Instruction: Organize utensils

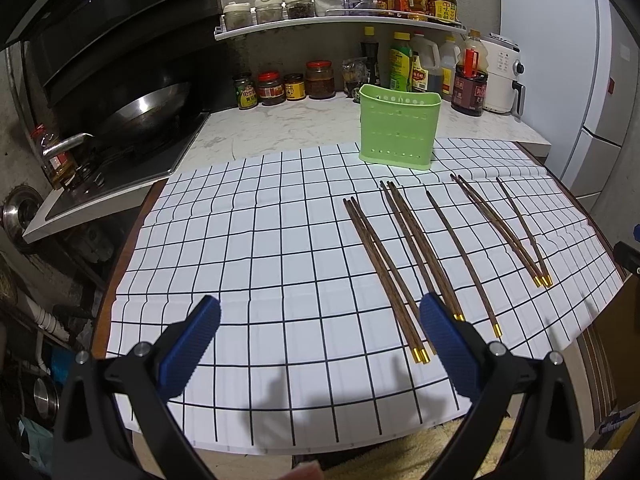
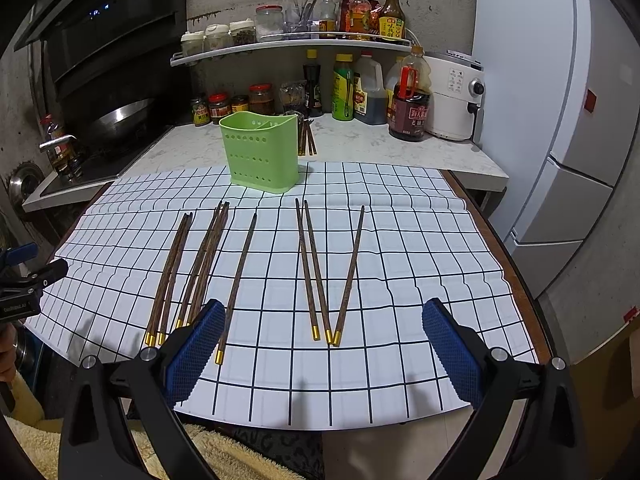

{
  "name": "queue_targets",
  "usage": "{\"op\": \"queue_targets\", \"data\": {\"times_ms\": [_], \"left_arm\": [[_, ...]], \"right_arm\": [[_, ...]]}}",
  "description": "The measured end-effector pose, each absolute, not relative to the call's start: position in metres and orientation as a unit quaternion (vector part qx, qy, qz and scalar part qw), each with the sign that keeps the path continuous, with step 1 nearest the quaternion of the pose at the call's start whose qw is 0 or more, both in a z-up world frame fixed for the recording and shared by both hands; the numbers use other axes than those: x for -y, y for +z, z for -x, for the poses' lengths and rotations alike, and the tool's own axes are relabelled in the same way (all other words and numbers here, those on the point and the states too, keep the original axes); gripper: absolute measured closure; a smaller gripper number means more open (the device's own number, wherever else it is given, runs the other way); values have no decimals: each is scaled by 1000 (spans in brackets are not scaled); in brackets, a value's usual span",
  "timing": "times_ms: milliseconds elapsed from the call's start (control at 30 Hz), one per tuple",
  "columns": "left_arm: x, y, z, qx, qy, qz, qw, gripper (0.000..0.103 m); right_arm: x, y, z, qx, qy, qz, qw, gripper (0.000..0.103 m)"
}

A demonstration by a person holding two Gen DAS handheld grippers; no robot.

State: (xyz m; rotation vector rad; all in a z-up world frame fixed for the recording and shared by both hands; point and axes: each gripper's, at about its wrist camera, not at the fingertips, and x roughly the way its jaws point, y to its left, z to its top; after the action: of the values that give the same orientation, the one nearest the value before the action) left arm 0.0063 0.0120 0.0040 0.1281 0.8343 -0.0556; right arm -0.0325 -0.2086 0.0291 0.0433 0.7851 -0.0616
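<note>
Eight wooden chopsticks lay in loose groups on the checked cloth before the green holder, apparently staged for sorting, while the left gripper and right gripper hovered spread wide, grasping nothing.

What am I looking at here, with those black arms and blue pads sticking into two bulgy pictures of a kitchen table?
No machine is at work: a person holds a hand-held two-finger gripper in each hand, with a wide-angle camera on each looking along its fingers. One picture comes from the left gripper, the other from the right gripper. The blue pads are the fingers; both pairs stand wide apart and hold nothing. On the table lies a white cloth with a black grid. On it lie dark wooden chopsticks with gold caps in loose groups, and behind them stands an upright light green perforated plastic utensil holder. Jars and sauce bottles line the counter behind.
</note>
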Motion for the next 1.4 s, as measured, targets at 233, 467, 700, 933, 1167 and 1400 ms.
{"op": "queue_targets", "data": {"times_ms": [233, 467, 700, 933, 1167, 1400], "left_arm": [[-12, 4, -6, -405, -27, -62, 912, 6], [-12, 4, -6, -405, -27, -62, 912, 6], [-13, 4, -6, -405, -27, -62, 912, 6], [-12, -7, -13, -416, -25, -60, 907, 6], [-10, -42, -27, -448, -11, -66, 891, 6], [-7, -53, -39, -448, -14, -44, 893, 7]], "right_arm": [[208, 28, 33, -382, -29, -21, 923, 6], [208, 28, 33, -382, -31, -20, 923, 6], [208, 28, 33, -382, -30, -20, 923, 6], [209, 22, 31, -381, -20, -28, 924, 6], [219, -4, 22, -375, -16, -36, 926, 6], [234, -26, 9, -370, -22, -43, 928, 6]]}}
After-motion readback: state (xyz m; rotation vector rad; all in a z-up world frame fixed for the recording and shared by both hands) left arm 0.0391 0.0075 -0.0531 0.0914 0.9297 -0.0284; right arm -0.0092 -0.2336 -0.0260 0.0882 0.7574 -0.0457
